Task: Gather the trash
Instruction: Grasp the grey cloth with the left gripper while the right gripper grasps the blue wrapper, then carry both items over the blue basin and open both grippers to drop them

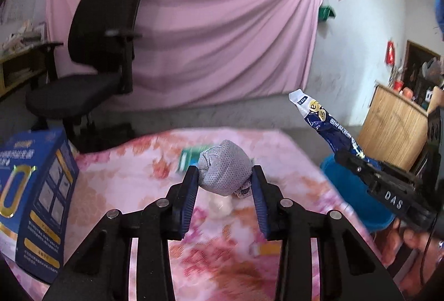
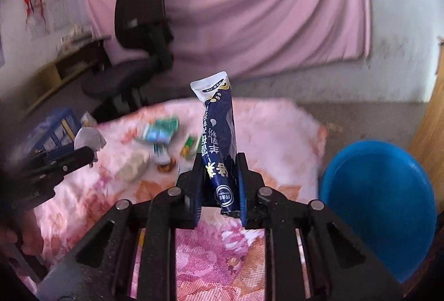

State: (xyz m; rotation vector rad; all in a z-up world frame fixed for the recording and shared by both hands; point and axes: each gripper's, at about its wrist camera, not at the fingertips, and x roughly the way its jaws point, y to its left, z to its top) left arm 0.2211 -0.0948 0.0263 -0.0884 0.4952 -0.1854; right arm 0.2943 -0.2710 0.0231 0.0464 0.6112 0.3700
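Simultaneously, the left hand-held gripper (image 1: 224, 176) clamps a crumpled grey wad (image 1: 223, 170) and the right hand-held gripper (image 2: 219, 176) pinches a blue sachet (image 2: 219, 134), both lifted above the floral-clothed desk (image 2: 277, 128), presumably for the blue bin (image 2: 380, 203) off its right edge.

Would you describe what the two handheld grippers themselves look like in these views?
Both are matte black plastic linkage frames with round silver pivot pins and triangular cut-outs. The left gripper and right gripper each carry ribbed blue pads inside their fingers. From the left wrist view, the right gripper's body bears white letters "DAS", and a thin black cable hangs beneath it.
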